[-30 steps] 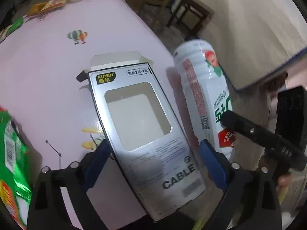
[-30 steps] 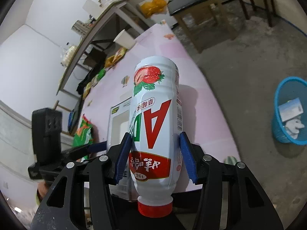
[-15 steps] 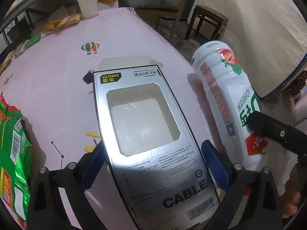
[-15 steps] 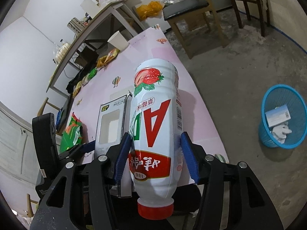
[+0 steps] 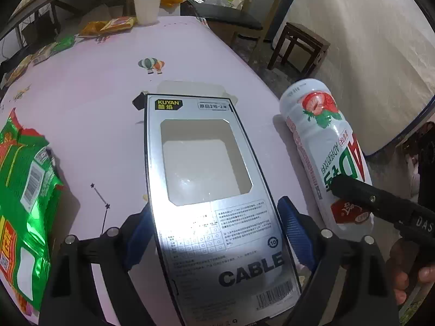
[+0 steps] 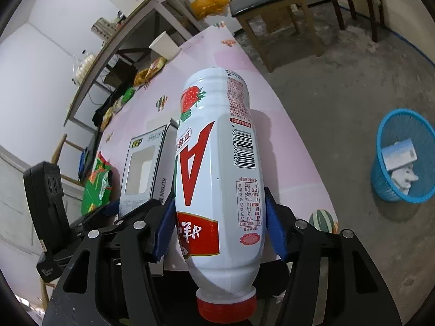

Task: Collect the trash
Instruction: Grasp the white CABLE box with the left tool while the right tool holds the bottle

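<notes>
A silver cable box [image 5: 217, 231] with a cut-out window lies flat on the pink table [image 5: 95, 114]. My left gripper [image 5: 214, 206] straddles its near half. Its jaws are closing, and a thin gap still shows at the right pad. The box [image 6: 160, 168] also shows in the right wrist view, behind the bottle. My right gripper [image 6: 219, 193] is shut on a white strawberry-drink bottle [image 6: 217, 163], red cap toward the camera, over the table's right edge. Its jaws are easing wider with both pads on the bottle's sides. In the left wrist view the bottle [image 5: 326, 149] sits right of the box.
A green snack bag [image 5: 24, 203] lies left of the box. A paper cup [image 5: 146, 8] and several wrappers [image 5: 114, 24] sit at the table's far end. A blue basket [image 6: 402, 160] holding trash stands on the floor at the right. A stool [image 5: 301, 46] stands beyond the table.
The bottle has rolled in the right gripper, so its barcode now faces the camera. The left gripper has tilted, showing more of the far table, and its pads sit closer to the box's sides.
</notes>
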Motion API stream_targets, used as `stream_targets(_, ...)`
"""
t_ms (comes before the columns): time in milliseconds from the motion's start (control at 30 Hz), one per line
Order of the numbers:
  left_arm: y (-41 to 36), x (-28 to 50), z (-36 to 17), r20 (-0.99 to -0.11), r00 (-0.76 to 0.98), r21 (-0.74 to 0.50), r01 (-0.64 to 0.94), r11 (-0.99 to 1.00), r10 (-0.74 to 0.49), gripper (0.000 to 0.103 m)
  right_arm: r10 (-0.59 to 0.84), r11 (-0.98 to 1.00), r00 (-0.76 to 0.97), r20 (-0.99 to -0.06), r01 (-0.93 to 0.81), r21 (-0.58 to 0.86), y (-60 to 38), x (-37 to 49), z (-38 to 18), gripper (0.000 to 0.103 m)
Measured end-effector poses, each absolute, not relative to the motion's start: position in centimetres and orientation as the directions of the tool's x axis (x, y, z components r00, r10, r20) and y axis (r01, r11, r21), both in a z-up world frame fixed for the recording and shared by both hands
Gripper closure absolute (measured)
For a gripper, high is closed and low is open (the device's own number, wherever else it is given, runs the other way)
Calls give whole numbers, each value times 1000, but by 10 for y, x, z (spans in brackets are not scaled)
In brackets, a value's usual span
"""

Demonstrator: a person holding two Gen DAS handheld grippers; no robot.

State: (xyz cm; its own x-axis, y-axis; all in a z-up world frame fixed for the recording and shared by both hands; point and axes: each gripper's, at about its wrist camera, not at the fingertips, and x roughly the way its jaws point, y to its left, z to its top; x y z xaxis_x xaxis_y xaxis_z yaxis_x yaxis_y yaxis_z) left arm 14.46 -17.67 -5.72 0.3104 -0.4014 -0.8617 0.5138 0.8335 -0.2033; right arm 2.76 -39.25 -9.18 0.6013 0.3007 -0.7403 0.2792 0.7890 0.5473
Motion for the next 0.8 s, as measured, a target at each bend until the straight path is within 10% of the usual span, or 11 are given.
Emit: stream_targets(800, -221, 113, -51, -869, 274, -165, 624, 764, -412, 22, 309, 580, 743, -593, 347, 737, -452, -44, -87, 48)
